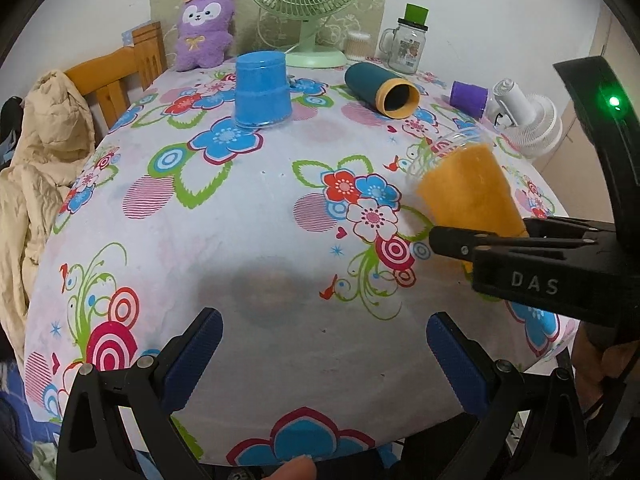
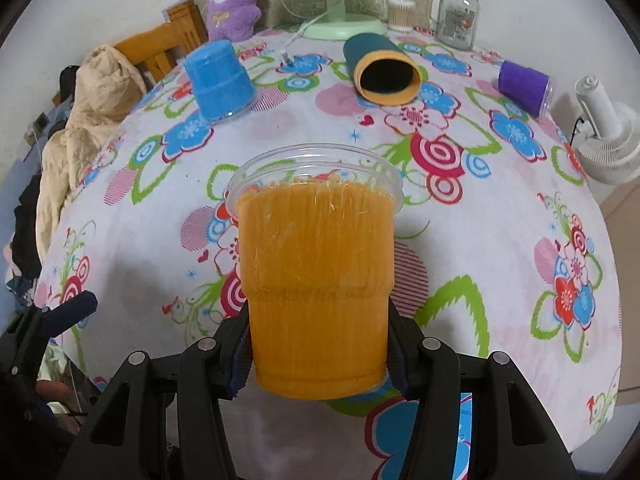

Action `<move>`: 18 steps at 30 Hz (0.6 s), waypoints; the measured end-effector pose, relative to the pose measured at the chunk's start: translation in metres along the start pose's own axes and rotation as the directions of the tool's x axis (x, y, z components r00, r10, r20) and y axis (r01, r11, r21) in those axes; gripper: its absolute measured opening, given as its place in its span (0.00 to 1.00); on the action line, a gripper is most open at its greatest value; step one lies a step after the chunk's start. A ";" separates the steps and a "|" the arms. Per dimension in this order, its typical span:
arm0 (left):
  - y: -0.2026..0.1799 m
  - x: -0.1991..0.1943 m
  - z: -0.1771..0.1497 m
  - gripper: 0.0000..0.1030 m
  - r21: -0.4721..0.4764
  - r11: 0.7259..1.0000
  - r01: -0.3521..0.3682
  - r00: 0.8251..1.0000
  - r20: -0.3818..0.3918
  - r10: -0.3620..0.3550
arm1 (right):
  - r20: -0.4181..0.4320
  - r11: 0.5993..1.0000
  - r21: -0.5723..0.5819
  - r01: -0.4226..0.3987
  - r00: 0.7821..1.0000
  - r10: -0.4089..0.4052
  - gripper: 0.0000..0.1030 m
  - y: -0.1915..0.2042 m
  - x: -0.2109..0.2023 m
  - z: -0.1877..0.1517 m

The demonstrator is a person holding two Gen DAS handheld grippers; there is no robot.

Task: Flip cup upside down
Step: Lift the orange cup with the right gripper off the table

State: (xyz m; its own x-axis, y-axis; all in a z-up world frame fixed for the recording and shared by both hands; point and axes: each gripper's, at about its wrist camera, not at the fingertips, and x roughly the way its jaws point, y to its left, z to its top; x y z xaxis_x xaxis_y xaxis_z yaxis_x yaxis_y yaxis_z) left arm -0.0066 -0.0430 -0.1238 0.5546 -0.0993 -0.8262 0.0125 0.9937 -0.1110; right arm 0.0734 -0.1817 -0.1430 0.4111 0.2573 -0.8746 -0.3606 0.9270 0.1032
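My right gripper [image 2: 318, 360] is shut on the orange cup [image 2: 316, 272], a clear plastic cup with an orange lining. It grips the cup near its base, rim pointing away from me, above the flowered tablecloth [image 2: 500, 280]. In the left wrist view the same cup [image 1: 472, 188] is at the right, tilted, rim up and to the left, held by the right gripper [image 1: 460, 242]. My left gripper [image 1: 324, 354] is open and empty over the near part of the table.
A blue cup [image 1: 262, 90] stands upside down at the back left. A teal cup [image 1: 382, 88] and a purple cup [image 1: 469, 98] lie on their sides. A green fan [image 1: 308, 8], glass jar [image 1: 406, 42], white fan [image 1: 528, 120] and purple plush [image 1: 204, 28] line the back.
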 end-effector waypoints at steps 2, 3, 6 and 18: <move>-0.001 0.000 0.000 1.00 0.003 1.000 0.002 1.000 0.002 -0.002 | -0.012 1.000 0.007 0.001 1.000 -0.001 0.57 -0.001 0.002 -0.001; -0.001 -0.001 0.001 1.00 0.004 1.000 0.003 1.000 0.002 -0.003 | -0.014 1.000 0.007 0.004 1.000 -0.003 0.57 0.000 0.002 -0.001; -0.001 0.000 0.001 1.00 0.001 1.000 0.002 1.000 0.002 -0.002 | -0.028 1.000 0.017 0.006 1.000 -0.006 0.69 -0.001 0.003 -0.001; -0.005 0.001 0.002 1.00 0.008 1.000 0.005 1.000 -0.002 -0.005 | 0.010 0.999 0.027 -0.025 1.000 0.025 0.86 -0.005 -0.008 0.001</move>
State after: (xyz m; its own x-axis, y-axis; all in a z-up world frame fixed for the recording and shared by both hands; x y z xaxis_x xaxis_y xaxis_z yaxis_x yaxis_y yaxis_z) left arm -0.0043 -0.0481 -0.1232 0.5532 -0.1043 -0.8265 0.0222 0.9936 -0.1106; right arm 0.0726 -0.1879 -0.1361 0.4098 0.2832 -0.8671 -0.3482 0.9272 0.1382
